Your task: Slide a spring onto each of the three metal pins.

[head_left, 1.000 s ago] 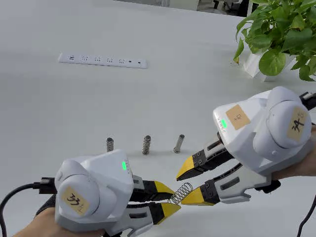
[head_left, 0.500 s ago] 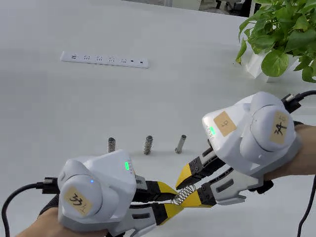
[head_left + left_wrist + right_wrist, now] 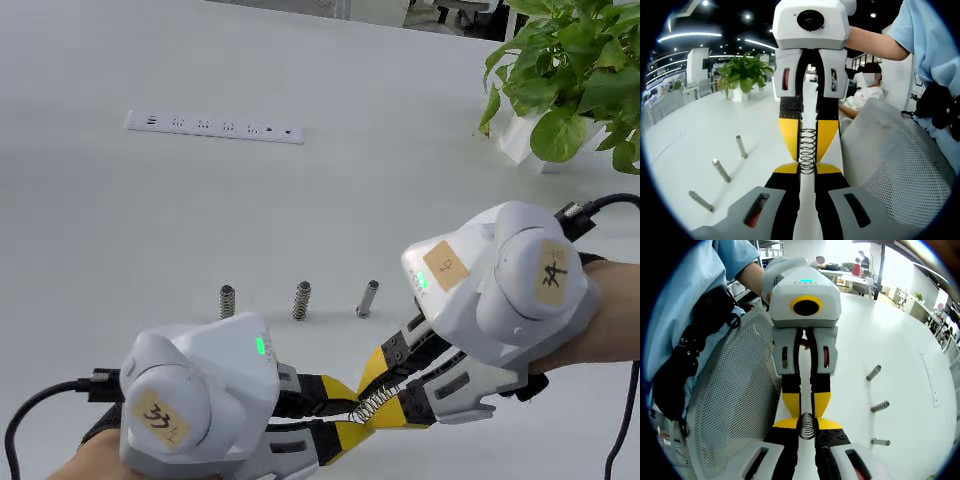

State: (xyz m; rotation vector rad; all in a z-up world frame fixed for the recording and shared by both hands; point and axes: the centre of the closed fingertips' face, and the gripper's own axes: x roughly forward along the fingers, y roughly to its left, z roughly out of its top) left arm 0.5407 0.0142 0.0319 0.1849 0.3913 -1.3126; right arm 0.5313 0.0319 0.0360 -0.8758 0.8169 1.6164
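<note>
A loose spring (image 3: 372, 403) hangs above the table's near edge between both grippers. My left gripper (image 3: 345, 432) is shut on one end of it. My right gripper (image 3: 385, 392) has come in from the right, and its yellow pads (image 3: 826, 140) press the spring (image 3: 807, 149) from both sides. The right gripper view looks down the coil (image 3: 807, 425) end-on between my own tips. Beyond stand three pins in a row. The left pin (image 3: 227, 300) and middle pin (image 3: 301, 299) each carry a spring. The right pin (image 3: 367, 298) is bare.
A white power strip (image 3: 215, 127) lies far back on the left. A potted plant (image 3: 565, 75) stands at the back right corner. Cables trail from both grippers. A mesh chair back (image 3: 890, 150) and the person's body lie behind the hands.
The right gripper has moved down and left onto the spring, and its jaws have narrowed from wide open to touching the coil. The left gripper has kept its hold.
</note>
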